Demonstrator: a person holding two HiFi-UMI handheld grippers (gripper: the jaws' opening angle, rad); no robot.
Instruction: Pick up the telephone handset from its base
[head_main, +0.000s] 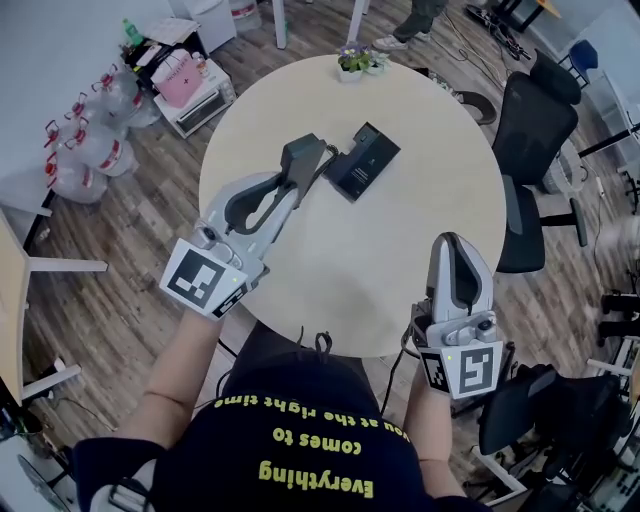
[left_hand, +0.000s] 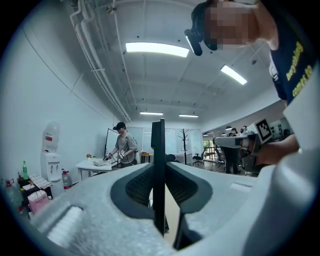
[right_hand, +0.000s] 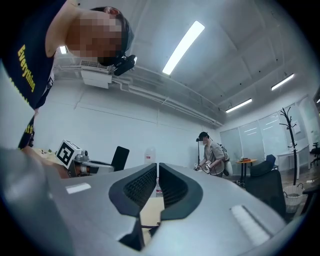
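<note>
The round pale desk (head_main: 400, 110) fills the middle of the head view, standing on a wood-plank floor (head_main: 130, 260). A black office chair (head_main: 530, 140) stands at its right edge. The person holding the tools wears a dark shirt (head_main: 300, 430) with yellow lettering, at the desk's near edge. A cluster of big clear water bottles (head_main: 85, 150) sits on the floor at the far left, with a pink bag (head_main: 180, 75) on a low stand beyond them.

The left tool (head_main: 298, 180) reaches over the left half of the desk, angled toward the far right. Its jaws are clamped on the telephone handset (head_main: 305, 152). In the left gripper view the handset shows as a thin dark slab standing edge-on between the two pads. The handset is off the base (head_main: 362, 160) and just to its left. The base lies flat, dark and rectangular, near the desk's centre.

The right tool (head_main: 455, 245) is over the desk's near-right edge, well apart from the base. Its jaws are drawn together with only a thin slit left, and nothing is between them.

A small potted plant (head_main: 352, 60) stands at the desk's far edge.
</note>
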